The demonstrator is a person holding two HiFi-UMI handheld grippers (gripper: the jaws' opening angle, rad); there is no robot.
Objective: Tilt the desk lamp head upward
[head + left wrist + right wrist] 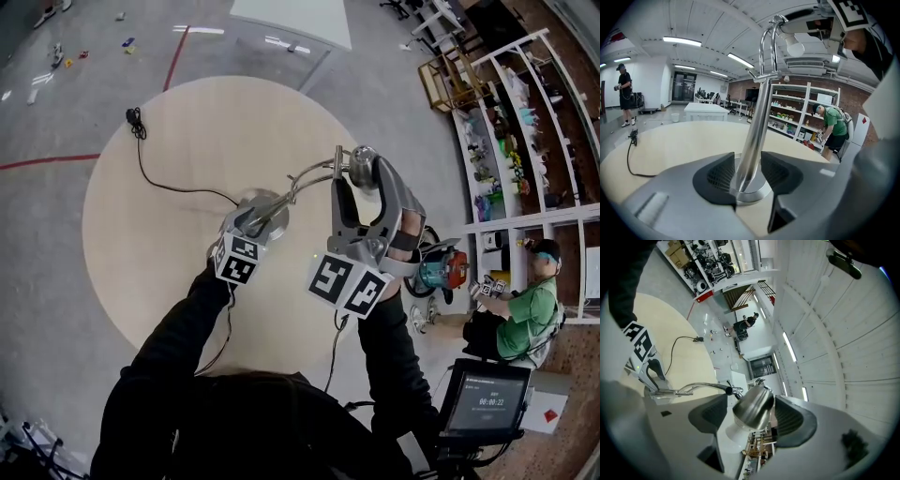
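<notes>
Looking down, I see a grey floor point(56, 112) crossed by a red line point(42, 161) off the nine o'clock side of the pale round table point(169, 262). A black cord point(155, 178) runs from the table's ten o'clock edge toward the centre, where the desk lamp point(314, 172) stands. My left gripper point(265, 214) sits low at the lamp's base, its fingers apart, with the chrome post point(752, 145) between them and not squeezed. My right gripper point(361, 183), just at its three o'clock, has its fingers clamped on the lamp head point(752, 408), raised above the table. Beyond the table at two o'clock stand white shelves point(511, 122). At four o'clock a person in green point(525, 314) sits, and at five there is a screen point(483, 398).
</notes>
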